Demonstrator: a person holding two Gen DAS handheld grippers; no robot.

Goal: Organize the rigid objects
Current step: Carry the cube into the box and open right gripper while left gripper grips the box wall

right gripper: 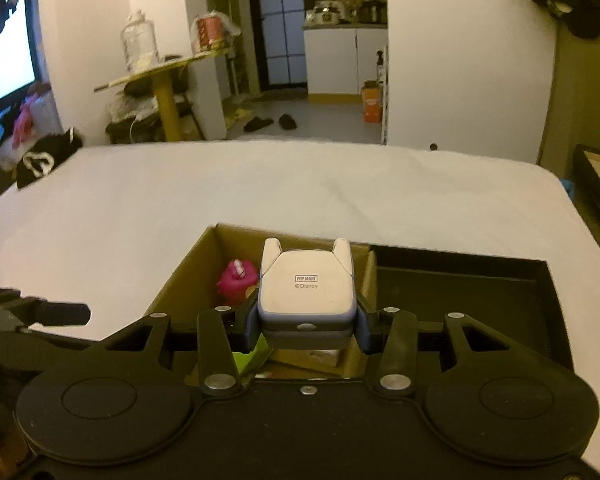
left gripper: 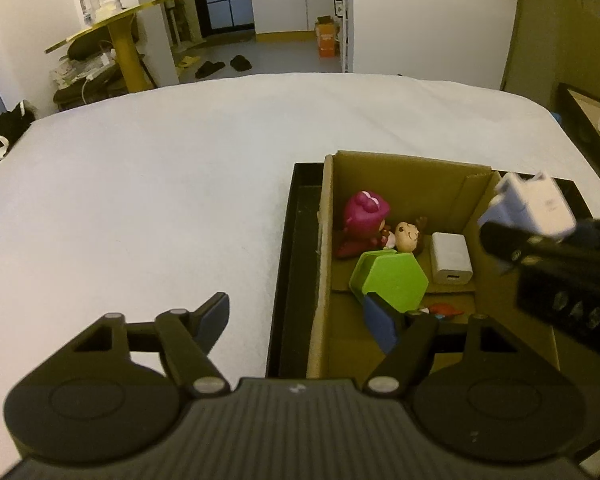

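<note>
A cardboard box (left gripper: pixel 404 159) stands in a black tray (left gripper: pixel 296 240) on the white bed. Inside lie a pink figure (left gripper: pixel 366 216), a small brown-haired figure (left gripper: pixel 408 236), a white charger cube (left gripper: pixel 450 258) and a green hexagonal case (left gripper: pixel 388 280). My left gripper (left gripper: pixel 300 320) is open and straddles the box's left wall, with one fingertip (left gripper: pixel 380 326) inside just below the green case and nothing gripped. My right gripper (right gripper: pixel 307 324) is shut on a white and lilac toy (right gripper: pixel 308 288) with its printed base up, held above the box (right gripper: pixel 188 272). That toy (left gripper: pixel 532 204) shows over the box's right side.
The bed sheet (left gripper: pixel 160 200) spreads wide to the left and beyond the box. The tray's right half (right gripper: pixel 460 280) lies beside the box. Past the bed stand a yellow round table (left gripper: pixel 120 36), slippers on the floor and a dark frame (left gripper: pixel 588 120) at the right edge.
</note>
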